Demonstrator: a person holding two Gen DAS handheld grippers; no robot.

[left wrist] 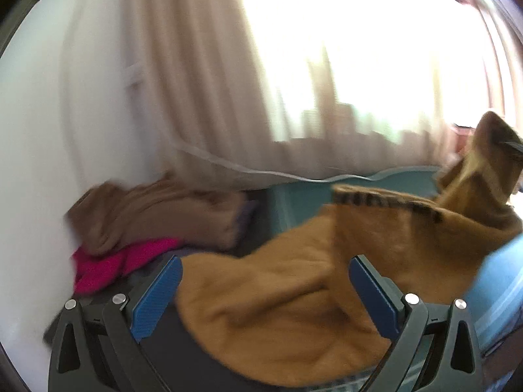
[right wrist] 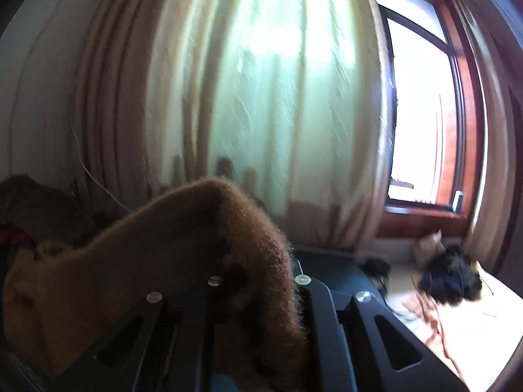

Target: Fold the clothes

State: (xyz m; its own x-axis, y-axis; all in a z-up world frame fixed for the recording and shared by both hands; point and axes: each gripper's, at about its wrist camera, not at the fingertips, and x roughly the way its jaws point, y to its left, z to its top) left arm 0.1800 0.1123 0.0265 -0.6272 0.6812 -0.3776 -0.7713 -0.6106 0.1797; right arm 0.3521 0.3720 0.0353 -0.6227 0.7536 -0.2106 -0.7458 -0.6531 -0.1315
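A mustard-brown knit garment (left wrist: 376, 228) with a dark striped hem lies spread between the blue pads (left wrist: 157, 297) of my left gripper (left wrist: 264, 281). That gripper is open and its pads do not press on the cloth. The garment's far corner (left wrist: 490, 150) is lifted high at the right edge. In the right wrist view the same fuzzy garment (right wrist: 196, 235) drapes over my right gripper (right wrist: 258, 271), which is shut on it; the cloth hides the fingertips. Both views are blurred by motion.
A folded brown garment (left wrist: 153, 212) lies on a pink one (left wrist: 108, 268) against the white wall (left wrist: 29, 163). Beige curtains (right wrist: 261, 98) hang ahead beside a wood-framed window (right wrist: 421, 114). A teal sheet (left wrist: 313, 192) covers the bed. A black bundle (right wrist: 451, 277) lies at the right.
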